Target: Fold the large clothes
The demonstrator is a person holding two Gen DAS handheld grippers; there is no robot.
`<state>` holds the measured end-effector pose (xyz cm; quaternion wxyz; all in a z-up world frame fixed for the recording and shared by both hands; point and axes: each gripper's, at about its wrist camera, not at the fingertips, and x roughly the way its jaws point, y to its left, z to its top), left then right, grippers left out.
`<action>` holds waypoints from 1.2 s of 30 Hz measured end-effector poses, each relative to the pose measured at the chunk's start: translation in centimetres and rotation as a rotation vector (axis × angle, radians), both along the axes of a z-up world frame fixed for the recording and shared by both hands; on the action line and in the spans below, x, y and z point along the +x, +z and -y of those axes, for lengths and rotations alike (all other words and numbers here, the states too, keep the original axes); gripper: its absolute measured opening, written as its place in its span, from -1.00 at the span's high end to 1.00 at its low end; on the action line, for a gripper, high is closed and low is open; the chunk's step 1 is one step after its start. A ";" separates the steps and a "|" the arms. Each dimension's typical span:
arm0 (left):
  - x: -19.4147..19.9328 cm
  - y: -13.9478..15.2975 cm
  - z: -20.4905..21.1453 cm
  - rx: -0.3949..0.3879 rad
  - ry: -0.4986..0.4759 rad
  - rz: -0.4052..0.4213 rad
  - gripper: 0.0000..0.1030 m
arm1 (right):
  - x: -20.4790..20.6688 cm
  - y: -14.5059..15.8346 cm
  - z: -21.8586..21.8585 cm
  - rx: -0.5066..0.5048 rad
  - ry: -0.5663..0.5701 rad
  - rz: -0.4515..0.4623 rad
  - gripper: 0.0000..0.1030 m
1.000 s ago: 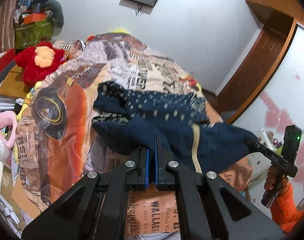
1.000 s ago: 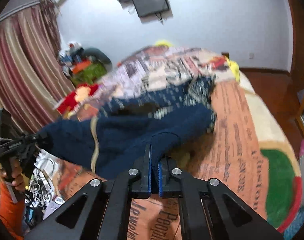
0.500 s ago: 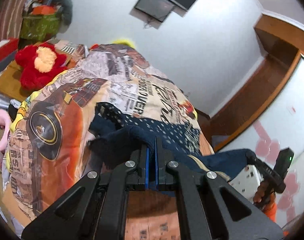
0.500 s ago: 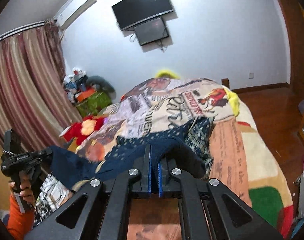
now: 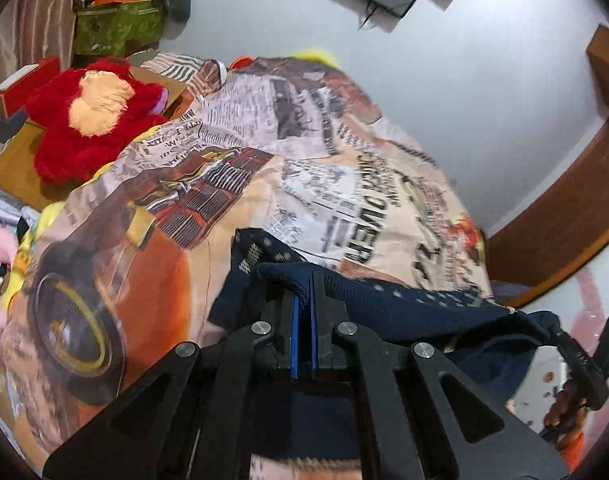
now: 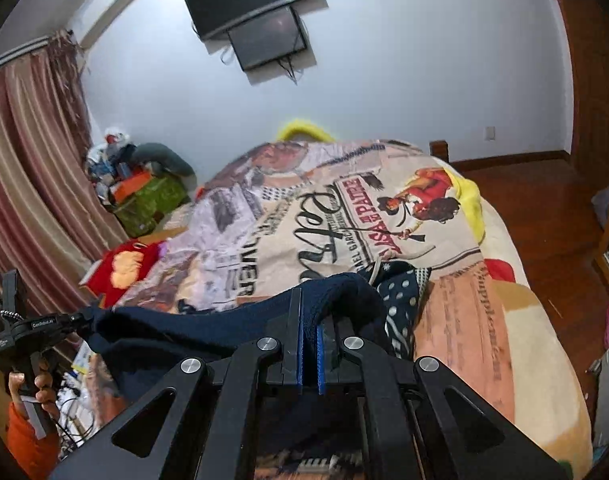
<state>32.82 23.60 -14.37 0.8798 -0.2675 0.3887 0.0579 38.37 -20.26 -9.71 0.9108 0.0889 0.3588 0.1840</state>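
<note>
Two grippers pinch one navy knit garment [image 5: 404, 308] above the newspaper-print bedspread [image 5: 304, 152]: the left gripper [image 5: 303, 300] clamps its left edge, the right gripper [image 6: 309, 312] its right edge, cloth stretched between them.

bedspread [image 6: 384, 216]: "CASA DE PATRIE", "OVER" | left gripper [image 6: 70, 318]: "GenRobot.AI"

garment [image 5: 404, 304] on bed [image 5: 304, 160] | plush toy [image 5: 92, 116] left of bed | screen [image 6: 256, 8] on wall behind
</note>
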 end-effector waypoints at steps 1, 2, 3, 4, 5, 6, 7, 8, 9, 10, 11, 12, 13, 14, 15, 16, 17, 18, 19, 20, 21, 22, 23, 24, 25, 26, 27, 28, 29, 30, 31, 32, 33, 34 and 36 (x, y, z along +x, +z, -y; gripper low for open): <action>1.2 -0.7 -0.1 0.006 0.002 -0.017 0.94 | 1.4 -0.7 -0.2 -0.005 -0.004 -0.021 0.96; 2.3 -1.5 -0.2 0.013 0.004 -0.033 0.94 | 2.8 -1.5 -0.3 -0.009 -0.009 -0.044 0.96; 3.3 -2.2 -0.3 0.020 0.007 -0.050 0.94 | 4.1 -2.4 -0.4 -0.012 -0.017 -0.066 0.96; 4.5 -3.2 -0.4 0.031 0.010 -0.071 0.94 | 5.0 -3.2 -0.5 -0.013 -0.023 -0.085 0.96; 5.3 -4.0 -0.5 0.036 0.011 -0.088 0.94 | 6.5 -4.4 -0.5 -0.013 -0.032 -0.118 0.96; 6.1 -4.9 -0.6 0.037 0.012 -0.107 0.94 | 7.3 -5.3 -0.5 -0.011 -0.042 -0.137 0.95; 6.9 -6.1 -0.7 0.036 0.012 -0.131 0.94 | 8.4 -6.5 -0.4 -0.010 -0.049 -0.166 0.95; 7.5 -6.8 -0.8 0.035 0.012 -0.148 0.94 | 9.1 -7.3 -0.3 -0.009 -0.054 -0.184 0.95; 8.1 -7.7 -0.8 0.040 0.010 -0.166 0.94 | 10.1 -8.6 -0.3 -0.011 -0.058 -0.215 0.95; 8.6 -8.7 -0.8 0.057 0.004 -0.186 0.94 | 10.7 -9.4 -0.3 -0.014 -0.057 -0.232 0.95; 8.9 -9.2 -0.7 0.070 -0.004 -0.197 0.94 | 11.2 -10.2 -0.3 -0.019 -0.053 -0.247 0.95; 9.2 -9.9 -0.6 0.086 -0.017 -0.210 0.94 | 11.6 -10.9 -0.4 -0.030 -0.048 -0.255 0.95; 9.3 -10.3 -0.4 0.101 -0.030 -0.218 0.94 | 11.8 -11.3 -0.5 -0.038 -0.040 -0.255 0.95; 9.4 -10.7 -0.2 0.117 -0.043 -0.226 0.92 | 11.8 -11.4 -0.6 -0.045 -0.032 -0.252 0.95; 9.4 -10.9 0.1 0.145 -0.061 -0.235 0.89 | 11.8 -11.3 -0.7 -0.055 -0.017 -0.244 0.95; 9.5 -10.9 0.3 0.166 -0.071 -0.241 0.86 | 11.8 -11.2 -0.9 -0.070 -0.001 -0.240 0.95; 9.4 -10.7 0.6 0.193 -0.085 -0.242 0.85 | 11.6 -11.0 -1.0 -0.084 0.017 -0.239 0.95; 9.2 -10.4 0.8 0.213 -0.098 -0.239 0.84 | 11.6 -10.7 -1.1 -0.101 0.038 -0.243 0.94; 9.0 -9.8 1.0 0.236 -0.108 -0.239 0.80 | 11.6 -10.5 -1.1 -0.116 0.057 -0.253 0.94; 8.8 -9.2 1.2 0.266 -0.111 -0.238 0.68 | 11.6 -10.1 -1.0 -0.128 0.073 -0.265 0.94; 8.4 -8.3 1.4 0.318 -0.109 -0.233 0.54 | 11.5 -9.7 -1.0 -0.135 0.080 -0.270 0.94; 8.0 -7.6 1.6 0.360 -0.109 -0.226 0.47 | 11.3 -9.2 -0.8 -0.146 0.083 -0.269 0.91; 7.7 -6.8 1.8 0.399 -0.111 -0.215 0.38 | 11.0 -8.5 -0.8 -0.162 0.080 -0.261 0.88; 7.2 -5.7 2.0 0.443 -0.118 -0.201 0.29 | 10.6 -7.9 -0.8 -0.184 0.073 -0.249 0.81; 6.8 -4.9 2.2 0.472 -0.124 -0.190 0.24 | 10.1 -7.0 -0.7 -0.222 0.058 -0.218 0.69; 6.4 -4.2 2.4 0.490 -0.131 -0.181 0.15 | 9.5 -6.1 -0.7 -0.247 0.048 -0.187 0.60; 6.0 -3.2 2.8 0.506 -0.143 -0.164 0.08 | 9.0 -5.3 -0.6 -0.261 0.040 -0.157 0.31; 5.5 -2.4 3.3 0.516 -0.159 -0.145 0.05 | 8.3 -4.4 -0.6 -0.265 0.038 -0.125 -0.12; 4.9 -1.6 3.9 0.524 -0.180 -0.124 -0.02 | 7.7 -3.8 -0.6 -0.258 0.041 -0.099 -0.29; 4.6 -1.1 4.5 0.530 -0.199 -0.108 -0.10 | 6.7 -2.8 -0.8 -0.239 0.058 -0.054 -0.41; 4.1 -0.4 5.4 0.531 -0.224 -0.085 -0.13 | 6.2 -2.4 -1.0 -0.234 0.072 -0.038 -0.41; 3.8 0.0 6.2 0.528 -0.245 -0.069 -0.23 | 5.4 -1.8 -1.7 -0.238 0.100 -0.024 -0.41; 3.5 0.2 7.0 0.520 -0.266 -0.056 -0.32 | 4.8 -1.6 -2.3 -0.240 0.116 -0.019 -0.41; 3.2 0.4 8.0 0.508 -0.293 -0.044 -0.36 | 4.1 -1.3 -3.0 -0.238 0.138 -0.013 -0.41; 2.6 0.5 9.7 0.481 -0.336 -0.027 -0.47 | 3.1 -1.3 -4.5 -0.228 0.175 -0.015 -0.42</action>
